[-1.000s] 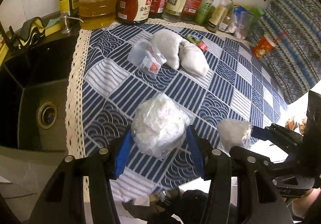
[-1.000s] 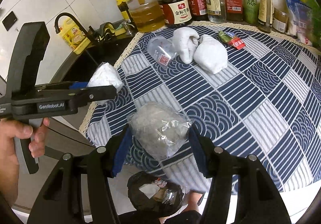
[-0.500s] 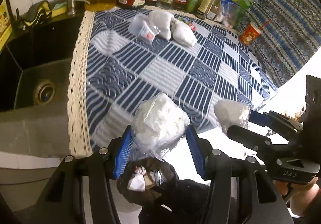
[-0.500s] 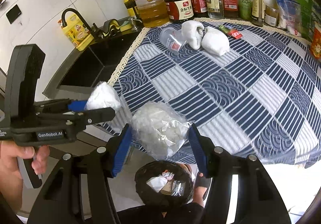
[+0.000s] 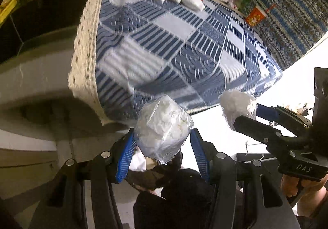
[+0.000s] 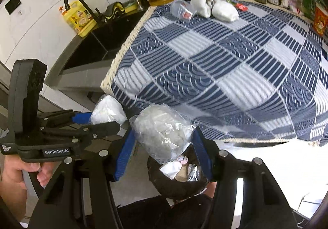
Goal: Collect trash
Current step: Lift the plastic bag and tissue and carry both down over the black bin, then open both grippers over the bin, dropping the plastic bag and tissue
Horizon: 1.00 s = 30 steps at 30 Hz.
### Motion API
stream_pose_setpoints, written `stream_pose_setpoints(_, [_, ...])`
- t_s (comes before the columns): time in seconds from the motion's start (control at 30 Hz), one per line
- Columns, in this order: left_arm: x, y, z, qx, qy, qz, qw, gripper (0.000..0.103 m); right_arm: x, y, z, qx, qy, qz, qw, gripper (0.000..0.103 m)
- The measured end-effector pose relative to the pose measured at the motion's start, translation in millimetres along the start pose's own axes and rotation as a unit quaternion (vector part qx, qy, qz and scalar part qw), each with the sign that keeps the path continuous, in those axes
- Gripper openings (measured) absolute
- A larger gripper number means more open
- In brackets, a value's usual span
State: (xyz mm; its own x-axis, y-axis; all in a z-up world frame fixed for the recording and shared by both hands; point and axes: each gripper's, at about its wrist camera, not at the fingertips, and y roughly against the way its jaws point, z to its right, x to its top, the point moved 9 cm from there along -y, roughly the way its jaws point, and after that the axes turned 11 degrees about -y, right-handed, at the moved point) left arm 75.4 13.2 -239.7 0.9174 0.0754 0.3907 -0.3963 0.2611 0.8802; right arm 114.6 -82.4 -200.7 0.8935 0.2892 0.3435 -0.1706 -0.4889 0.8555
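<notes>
We find the left hand-held gripper (image 5: 163,154) clamped on a bag of tissues (image 5: 163,129) and the right hand-held gripper (image 6: 162,154) clamped on another bag (image 6: 162,132), both above the bin (image 6: 176,186), beside the bench (image 6: 225,65).

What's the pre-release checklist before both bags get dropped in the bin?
1. Left gripper grips its clear bag of white scraps: ok, the bag sits between the blue pads.
2. Right gripper grips its own clear bag: ok.
3. Both bags off the checked tablecloth: ok, they are past its near edge.
4. Right bag over the black bin: ok, the bin opening lies directly below it.
5. Left bag over the bin: cannot tell, the left view shows only a dark part of the bin under the bag.
6. Grippers apart from each other: ok, a gap shows between them.
</notes>
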Motion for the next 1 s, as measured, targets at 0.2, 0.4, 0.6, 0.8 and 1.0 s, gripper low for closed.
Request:
stream_pose_setpoints(0.2, [-27.8, -16.1, 3.9, -0.014, 0.011, -0.021, 0.9996, 0.052, -26.1, -12.9, 5.3, -0.004, -0.012, -0.024, 1.000, 0.058])
stream_pose_setpoints(0.4, [-57.5, -37.7, 4.8, -0.027, 0.030, -0.049, 0.9980, 0.052, -51.5, -32.0, 15.1, -0.011, -0.027, -0.050, 0.998, 0.058])
stream_pose_setpoints(0.6, [-82.1, -55.1, 11.7, -0.033, 0.035, -0.076, 0.9960, 0.052, -69.6, -50.8, 27.2, -0.011, -0.043, -0.082, 0.996, 0.058])
stream_pose_setpoints(0.8, [-101.2, -74.4, 14.0, -0.038, 0.048, -0.097, 0.9934, 0.052, -76.2, -70.3, 39.1, -0.008, -0.066, -0.110, 0.992, 0.058])
stream_pose_setpoints(1.0, [-119.6, -93.6, 15.7, -0.050, 0.063, -0.124, 0.9890, 0.052, -81.0, -87.5, 44.9, -0.009, -0.075, -0.132, 0.988, 0.058])
